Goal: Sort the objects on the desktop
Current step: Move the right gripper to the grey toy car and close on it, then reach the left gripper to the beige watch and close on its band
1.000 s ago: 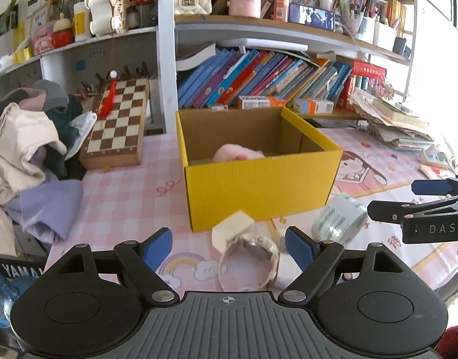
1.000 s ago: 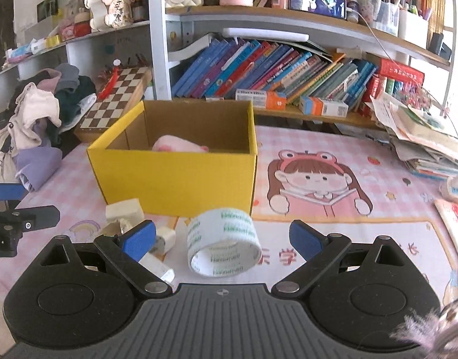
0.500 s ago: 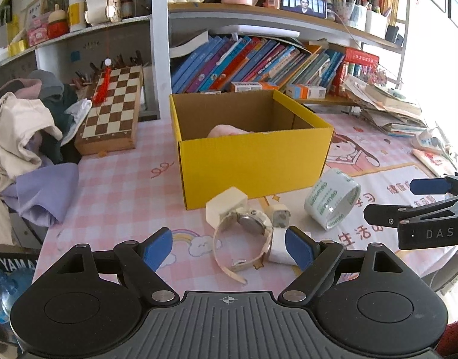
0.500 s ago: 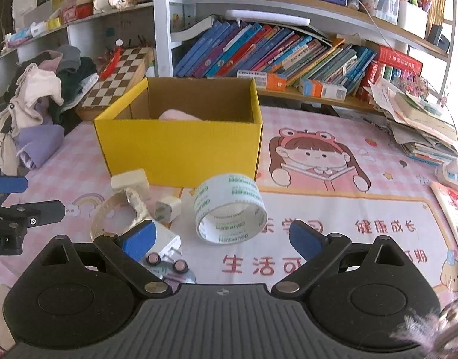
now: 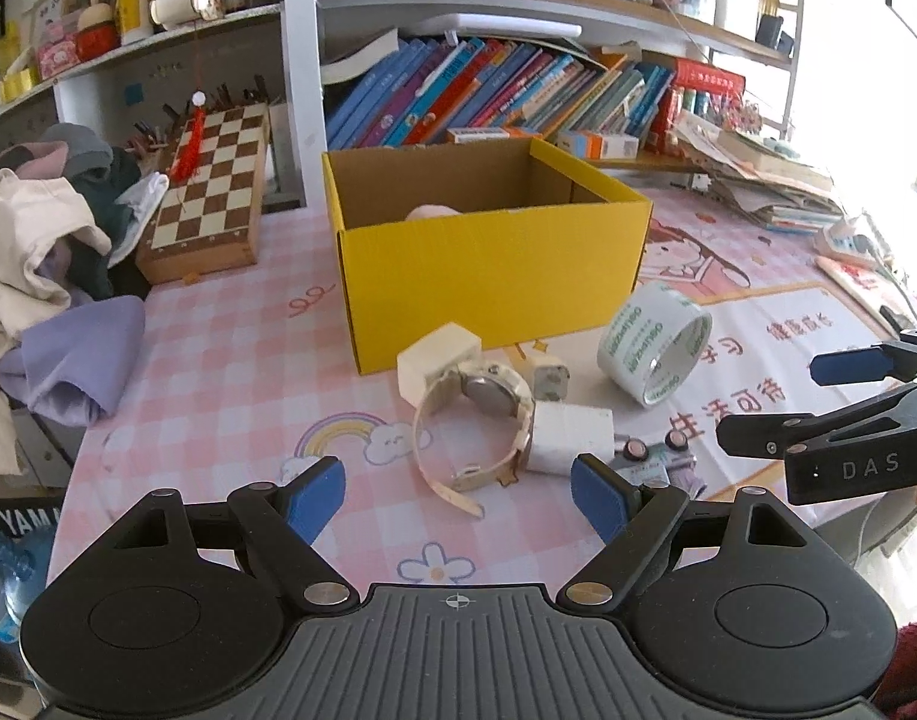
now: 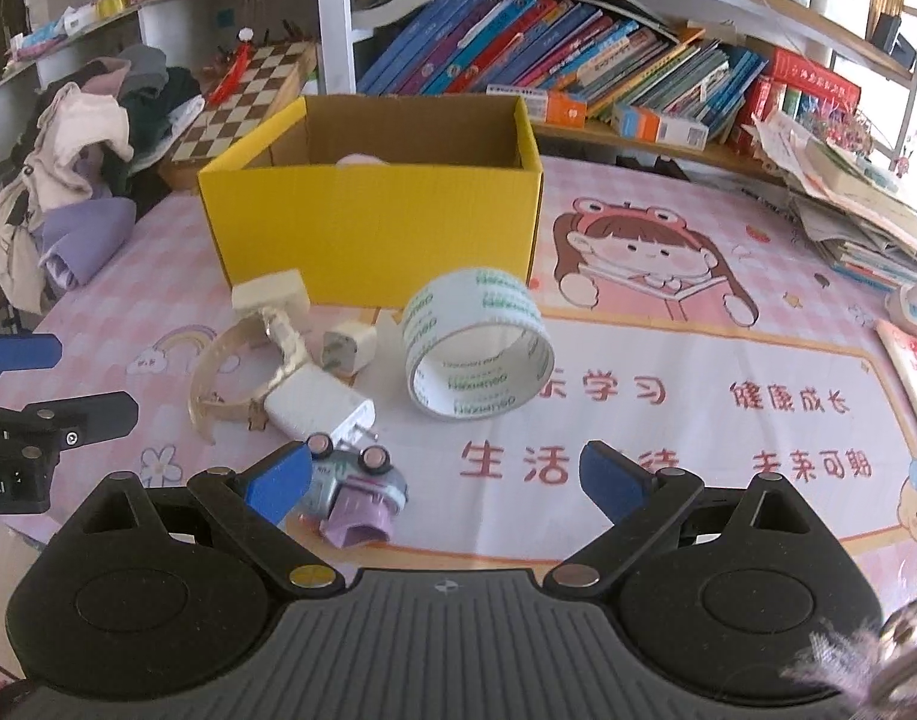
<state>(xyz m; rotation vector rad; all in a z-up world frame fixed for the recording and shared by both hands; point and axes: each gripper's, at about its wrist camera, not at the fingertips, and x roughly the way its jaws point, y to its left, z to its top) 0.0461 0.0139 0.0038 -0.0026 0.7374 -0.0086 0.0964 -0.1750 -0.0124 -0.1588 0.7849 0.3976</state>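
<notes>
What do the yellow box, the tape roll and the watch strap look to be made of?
Box: corrugated cardboard, matte yellow outside, plain brown inside; fine ribbing shows on its front wall. Tape roll: glossy printed plastic film, it seems, wound on a white core, likely card. Watch strap: cream, smooth and flexible, probably rubber or soft plastic; hard to tell.

"DAS" on right gripper [image 5: 842, 414]; "生活" on mat [image 6: 698, 360].
</notes>
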